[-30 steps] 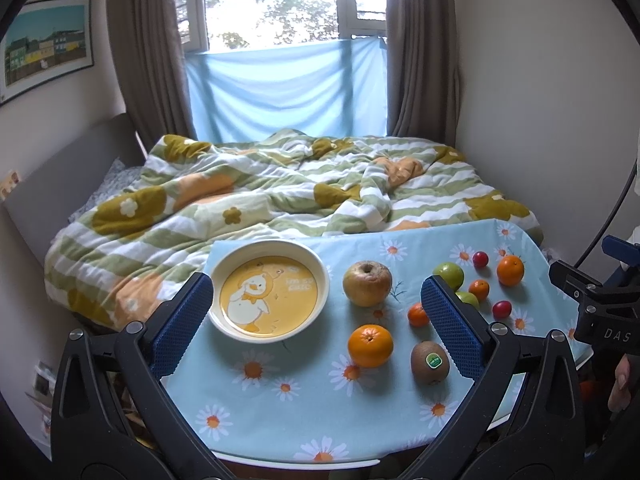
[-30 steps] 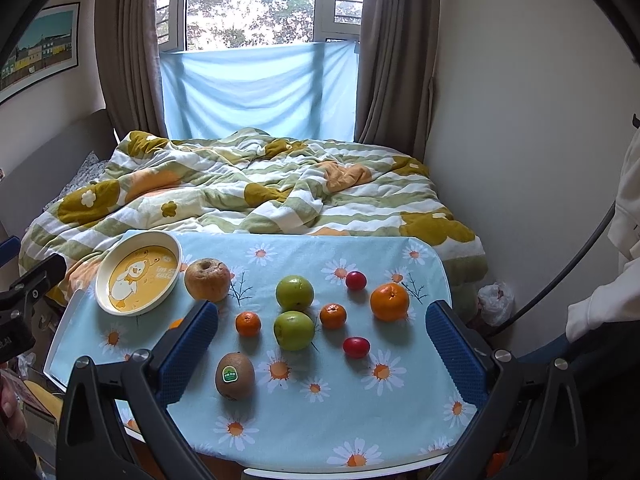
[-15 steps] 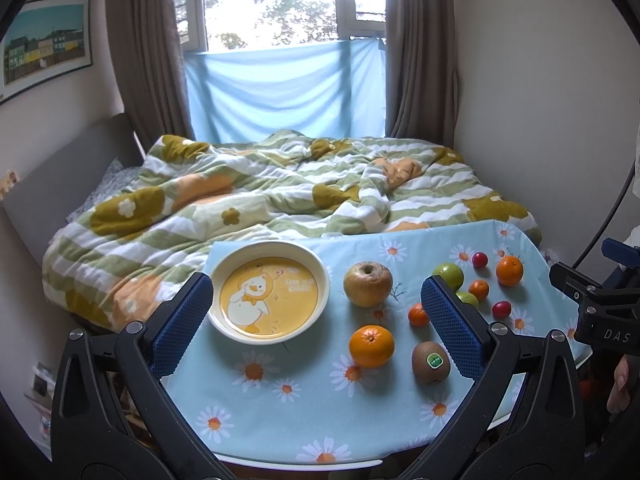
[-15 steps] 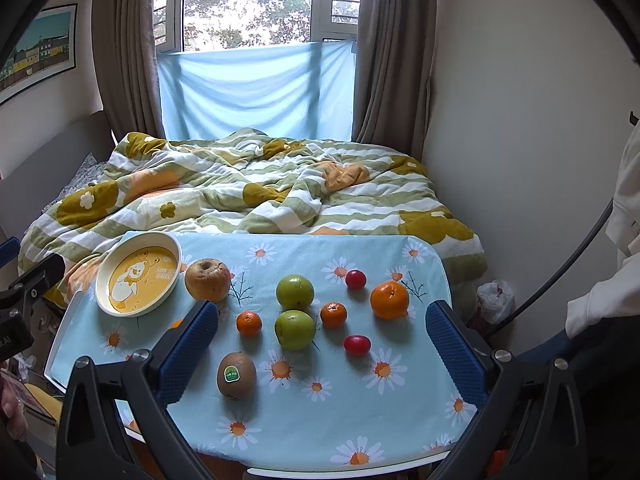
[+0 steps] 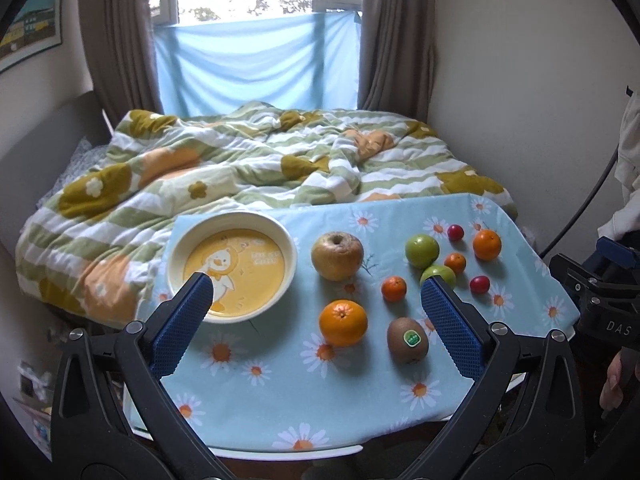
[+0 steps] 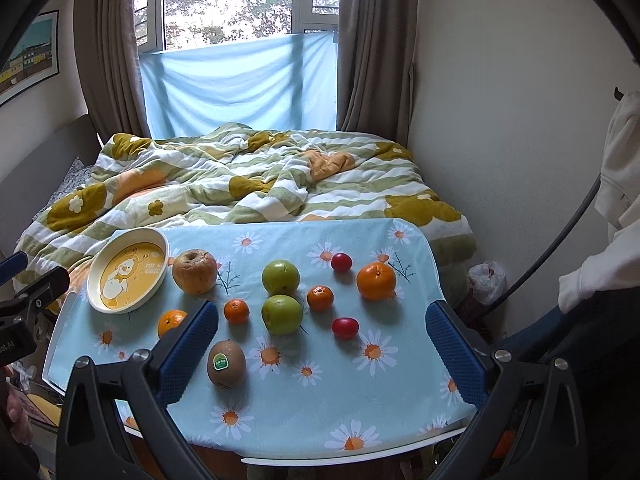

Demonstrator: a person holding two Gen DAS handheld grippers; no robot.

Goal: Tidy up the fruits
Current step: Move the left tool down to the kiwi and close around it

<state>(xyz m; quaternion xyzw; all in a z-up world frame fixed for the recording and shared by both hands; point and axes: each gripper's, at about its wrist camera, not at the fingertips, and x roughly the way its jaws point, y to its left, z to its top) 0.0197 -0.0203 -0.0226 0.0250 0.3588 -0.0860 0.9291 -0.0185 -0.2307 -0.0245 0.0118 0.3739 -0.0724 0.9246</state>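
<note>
A yellow plate with a duck picture sits empty at the table's left. Loose fruit lies on the daisy tablecloth: a brownish apple, a large orange, a kiwi with a green sticker, two green apples, small tangerines, another orange and two red cherry tomatoes. My left gripper is open and empty above the near edge. My right gripper is open and empty too.
A bed with a green and yellow flowered duvet lies right behind the table. A wall stands to the right. A white plastic bag lies on the floor by the table's right side. The other gripper's body shows at the right edge of the left wrist view.
Both views have shifted only slightly; the fruit and plate have not moved. Both grippers stay open.
</note>
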